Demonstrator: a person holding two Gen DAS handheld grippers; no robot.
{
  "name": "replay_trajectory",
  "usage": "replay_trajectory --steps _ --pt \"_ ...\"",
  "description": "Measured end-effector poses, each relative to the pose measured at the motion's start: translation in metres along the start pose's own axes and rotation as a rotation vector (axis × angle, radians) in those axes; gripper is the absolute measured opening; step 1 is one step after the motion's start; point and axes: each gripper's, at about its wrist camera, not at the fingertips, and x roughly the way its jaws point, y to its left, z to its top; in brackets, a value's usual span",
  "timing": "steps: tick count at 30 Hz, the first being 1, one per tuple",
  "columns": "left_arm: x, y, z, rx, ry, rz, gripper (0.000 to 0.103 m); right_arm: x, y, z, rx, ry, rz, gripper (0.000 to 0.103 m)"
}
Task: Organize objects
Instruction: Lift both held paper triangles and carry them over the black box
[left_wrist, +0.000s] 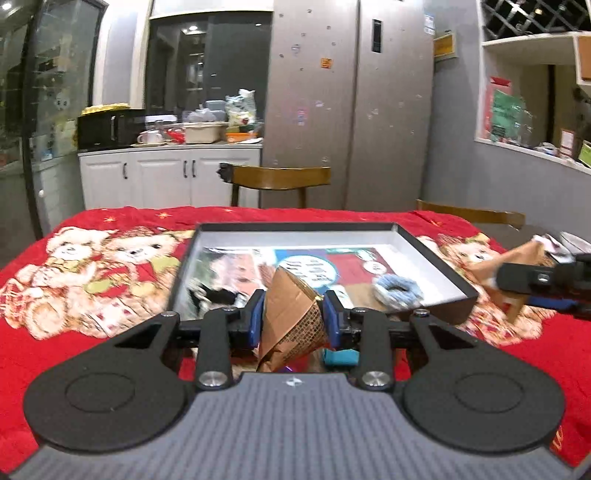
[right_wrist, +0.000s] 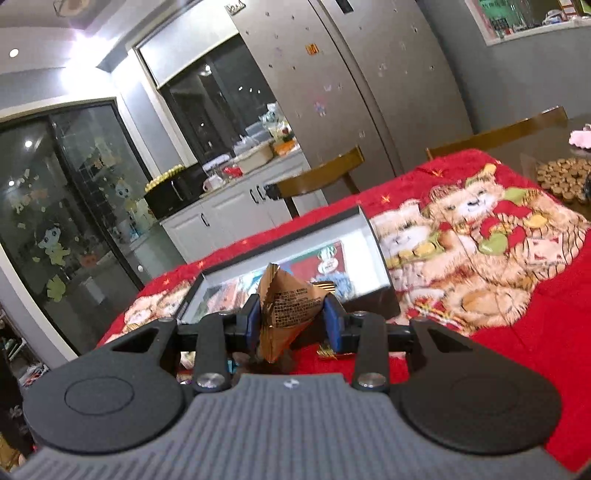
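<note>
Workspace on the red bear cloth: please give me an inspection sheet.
Surface: table under red bear cloth.
Job's things: open tray holding a blue ring; two brown packets.
Clutter: round brown pieces at the right edge.
Grippers: left gripper shut on brown packet; right gripper shut on second brown packet.
Cables: nothing seen.
Surroundings: fridge, wooden chair, crowded counter.

Both grippers look alike: left gripper (left_wrist: 294, 316) & right gripper (right_wrist: 291, 316) w/ blue pads, black linkage arms, silver screws, round black discs, ribbed grey base w/ small logo.
</note>
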Motion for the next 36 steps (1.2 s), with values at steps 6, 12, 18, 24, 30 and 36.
replay_trajectory --steps 6,12,18,24,30,36 --pt "0.001 0.016 0.028 -0.004 -0.008 0.037 0.038 0.009 0.03 0.029 -0.014 0.022 0.046 0.04" --pt "0.002 0.028 0.056 -0.024 -0.022 0.078 0.038 0.026 0.073 0.071 -0.06 -0.013 0.083 0.04" --pt "0.017 0.042 0.088 -0.052 -0.018 0.082 0.038 0.049 0.102 0.099 -0.019 -0.03 0.113 0.04" --pt "0.042 0.041 0.124 -0.077 -0.016 0.061 0.038 0.076 0.113 0.118 0.069 -0.057 0.154 0.04" --pt "0.065 0.062 0.139 -0.171 -0.024 0.007 0.038 0.106 0.103 0.122 0.108 -0.045 0.184 0.04" --pt "0.106 0.089 0.134 -0.155 0.095 -0.041 0.039 0.151 0.085 0.108 0.129 0.062 0.121 0.04"
